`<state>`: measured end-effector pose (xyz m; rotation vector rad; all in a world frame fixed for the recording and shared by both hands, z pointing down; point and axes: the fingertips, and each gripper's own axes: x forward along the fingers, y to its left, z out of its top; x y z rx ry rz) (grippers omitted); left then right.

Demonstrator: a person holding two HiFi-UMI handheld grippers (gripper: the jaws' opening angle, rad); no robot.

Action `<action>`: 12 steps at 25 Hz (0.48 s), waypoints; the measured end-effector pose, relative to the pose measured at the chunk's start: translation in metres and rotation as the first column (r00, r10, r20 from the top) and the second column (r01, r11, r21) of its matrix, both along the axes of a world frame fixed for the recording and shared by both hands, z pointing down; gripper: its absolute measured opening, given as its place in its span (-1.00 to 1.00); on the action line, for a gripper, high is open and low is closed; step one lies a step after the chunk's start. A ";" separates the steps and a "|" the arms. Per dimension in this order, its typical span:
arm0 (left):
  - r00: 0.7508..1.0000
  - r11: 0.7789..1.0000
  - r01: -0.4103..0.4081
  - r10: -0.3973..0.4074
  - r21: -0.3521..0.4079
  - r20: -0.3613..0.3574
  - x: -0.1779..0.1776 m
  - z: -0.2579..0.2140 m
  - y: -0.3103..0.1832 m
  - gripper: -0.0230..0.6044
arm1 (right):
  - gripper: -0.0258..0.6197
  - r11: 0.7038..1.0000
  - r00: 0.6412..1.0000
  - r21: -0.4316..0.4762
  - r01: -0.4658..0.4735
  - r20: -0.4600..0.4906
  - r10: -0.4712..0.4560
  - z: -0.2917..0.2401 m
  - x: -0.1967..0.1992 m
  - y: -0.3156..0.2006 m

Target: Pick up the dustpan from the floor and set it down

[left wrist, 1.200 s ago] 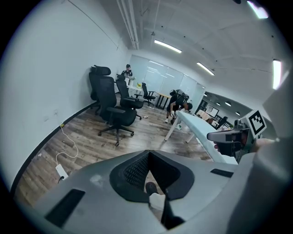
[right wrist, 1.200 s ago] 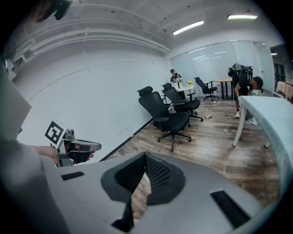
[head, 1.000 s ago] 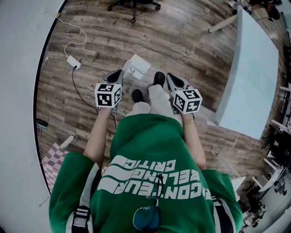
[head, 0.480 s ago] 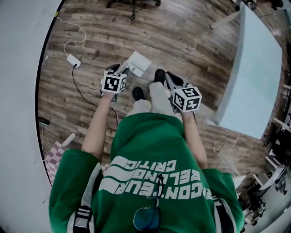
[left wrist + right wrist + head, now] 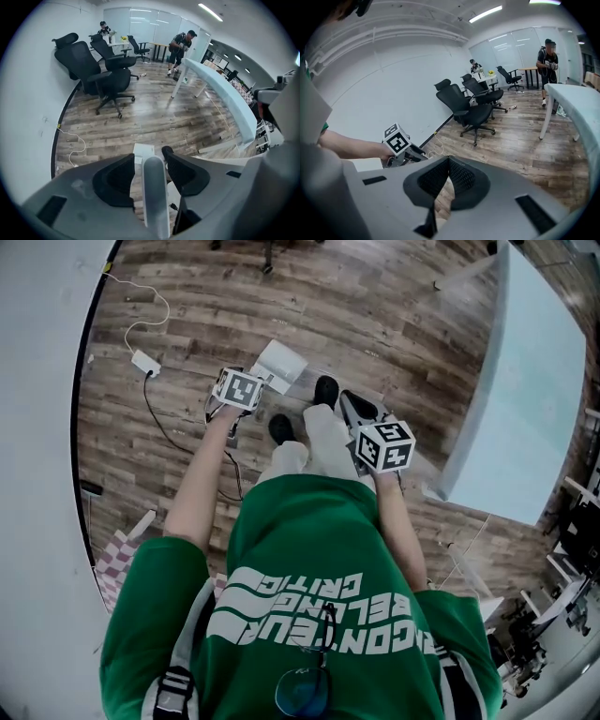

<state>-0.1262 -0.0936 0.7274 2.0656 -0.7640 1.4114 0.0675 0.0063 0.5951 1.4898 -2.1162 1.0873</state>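
Dustpan (image 5: 278, 364) down on the floor (image 5: 394, 324), left gripper (image 5: 151, 158) open round its handle (image 5: 155, 197).
The white dustpan lay on the wood floor, nearer the floor's left edge by the wall (image 5: 37, 427), just beside the person's black shoes (image 5: 325, 388). The left gripper pointed down at it. Its jaws had just been opening and stood wide, with the grey handle between them, and the pads did not squeeze it. The right gripper (image 5: 449, 161) hung by the person's leg (image 5: 323, 442), on the other side of the shoes, with its jaws pressed together and nothing in them. A white cable (image 5: 150, 329) lay near the wall.
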 end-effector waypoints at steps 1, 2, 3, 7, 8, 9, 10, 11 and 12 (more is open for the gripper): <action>1.000 1.000 -0.007 0.007 -0.020 0.016 0.000 0.008 -0.001 -0.29 | -0.90 1.000 1.000 -0.002 0.001 -0.001 -0.001 0.002 0.002 -0.002; 0.999 0.999 -0.012 0.014 -0.038 0.033 -0.001 0.015 -0.001 -0.29 | -0.90 1.000 1.000 -0.004 0.002 -0.002 -0.002 0.003 0.003 -0.004; 0.999 0.998 -0.017 0.019 -0.056 0.051 -0.002 0.023 0.000 -0.29 | -0.90 1.000 1.000 -0.007 0.003 -0.002 -0.003 0.005 0.005 -0.005; 0.996 0.986 -0.022 0.035 -0.165 0.076 -0.003 0.057 0.022 -0.29 | -0.90 0.999 1.000 -0.038 -0.002 0.001 0.002 0.015 0.011 -0.002; 0.996 0.983 -0.020 0.035 -0.183 0.082 -0.004 0.063 0.024 -0.29 | -0.90 0.999 1.000 -0.043 -0.002 0.001 0.002 0.016 0.013 -0.003; 0.996 0.981 -0.016 0.033 -0.193 0.085 -0.005 0.067 0.025 -0.29 | -0.90 0.999 1.000 -0.047 -0.001 0.002 0.001 0.016 0.014 -0.004; 0.996 0.981 -0.010 0.026 -0.196 0.082 -0.004 0.068 0.023 -0.30 | -0.90 0.999 1.000 -0.049 -0.001 0.002 0.001 0.016 0.015 -0.005; 0.997 0.982 -0.004 0.017 -0.188 0.071 -0.002 0.068 0.019 -0.34 | -0.90 0.999 1.000 -0.052 0.000 0.001 0.000 0.017 0.017 -0.006; 0.998 0.984 0.002 0.009 -0.177 0.058 0.001 0.066 0.014 -0.34 | -0.90 0.999 1.000 -0.054 0.002 0.000 -0.002 0.017 0.018 -0.007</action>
